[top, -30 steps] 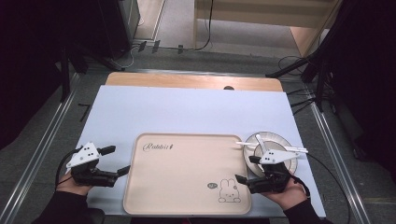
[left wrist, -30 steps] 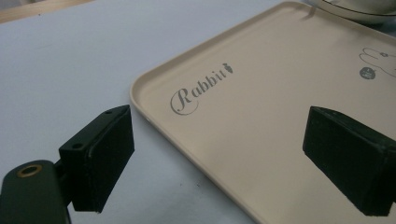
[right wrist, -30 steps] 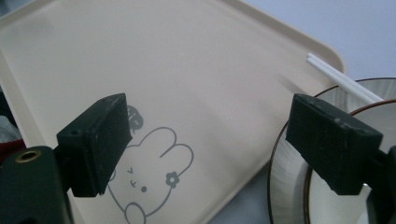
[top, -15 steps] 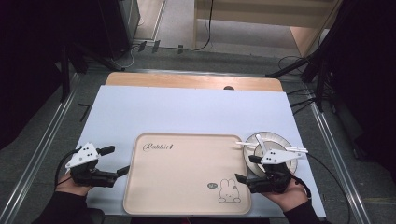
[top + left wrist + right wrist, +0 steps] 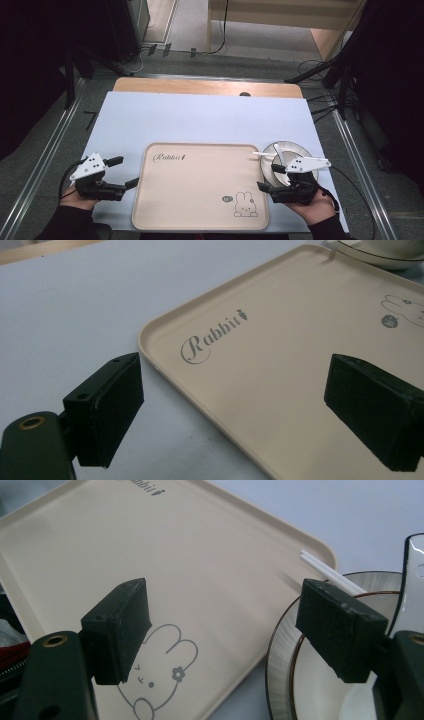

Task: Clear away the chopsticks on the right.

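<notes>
A beige tray [image 5: 200, 200] printed with a rabbit lies at the table's near middle. My left gripper [image 5: 126, 171] stands open at the tray's left edge, and the tray's corner rim [image 5: 165, 370] lies beyond its gap [image 5: 240, 410]. My right gripper [image 5: 267, 176] is open at the tray's right edge; its jaws have just been closing a little, and they press on nothing. Seen from the right gripper [image 5: 232, 630], one jaw hangs over the tray [image 5: 200, 555] and the other over a plate [image 5: 280, 650]. White chopsticks [image 5: 330, 572] and a spoon [image 5: 412, 580] rest on that plate.
The plate [image 5: 300, 149] with the chopsticks [image 5: 262, 154] sits just right of the tray on a pale blue mat [image 5: 200, 120]. A wooden strip [image 5: 200, 87] runs along the far edge. Metal rails [image 5: 45, 165] flank the table.
</notes>
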The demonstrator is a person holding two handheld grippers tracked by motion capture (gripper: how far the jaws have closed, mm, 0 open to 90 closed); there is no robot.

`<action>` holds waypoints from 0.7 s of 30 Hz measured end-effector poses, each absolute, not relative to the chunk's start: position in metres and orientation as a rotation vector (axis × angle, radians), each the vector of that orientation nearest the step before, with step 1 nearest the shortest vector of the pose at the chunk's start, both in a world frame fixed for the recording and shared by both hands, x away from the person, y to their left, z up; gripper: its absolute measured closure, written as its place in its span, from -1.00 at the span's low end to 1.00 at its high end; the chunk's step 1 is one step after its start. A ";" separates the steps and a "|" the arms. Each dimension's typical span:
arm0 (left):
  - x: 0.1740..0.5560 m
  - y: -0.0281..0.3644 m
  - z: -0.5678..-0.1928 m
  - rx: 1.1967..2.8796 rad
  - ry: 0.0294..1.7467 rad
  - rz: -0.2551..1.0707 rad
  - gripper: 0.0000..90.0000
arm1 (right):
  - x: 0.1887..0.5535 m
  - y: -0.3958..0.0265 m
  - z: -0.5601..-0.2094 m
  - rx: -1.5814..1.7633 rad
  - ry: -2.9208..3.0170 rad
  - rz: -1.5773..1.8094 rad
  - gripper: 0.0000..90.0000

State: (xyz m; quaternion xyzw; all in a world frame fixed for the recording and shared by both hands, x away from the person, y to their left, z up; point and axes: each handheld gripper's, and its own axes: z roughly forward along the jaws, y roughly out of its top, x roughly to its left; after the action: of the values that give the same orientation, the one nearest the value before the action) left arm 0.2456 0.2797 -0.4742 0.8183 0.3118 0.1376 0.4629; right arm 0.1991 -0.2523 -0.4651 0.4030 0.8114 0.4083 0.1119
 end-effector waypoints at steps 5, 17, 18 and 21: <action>0.245 0.280 -0.474 2.016 0.763 0.344 -0.80 | 0.199 -0.254 -0.464 1.184 2.383 1.195 -0.49; 0.245 0.280 -0.474 2.020 0.760 0.349 -0.80 | 0.205 -0.266 -0.456 1.225 2.404 1.198 -0.35; 0.246 0.280 -0.474 2.023 0.755 0.350 -0.80 | 0.207 -0.270 -0.454 1.231 2.391 1.186 -0.33; 0.246 0.280 -0.474 2.024 0.755 0.351 -0.80 | 0.211 -0.277 -0.449 1.243 2.368 1.179 -0.32</action>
State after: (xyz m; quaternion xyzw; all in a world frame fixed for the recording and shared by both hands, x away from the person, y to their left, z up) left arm 0.2457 0.2798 -0.4742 0.8218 0.3065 0.1426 0.4587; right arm 0.2105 -0.2775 -0.4488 0.4227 0.8054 0.4009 0.1093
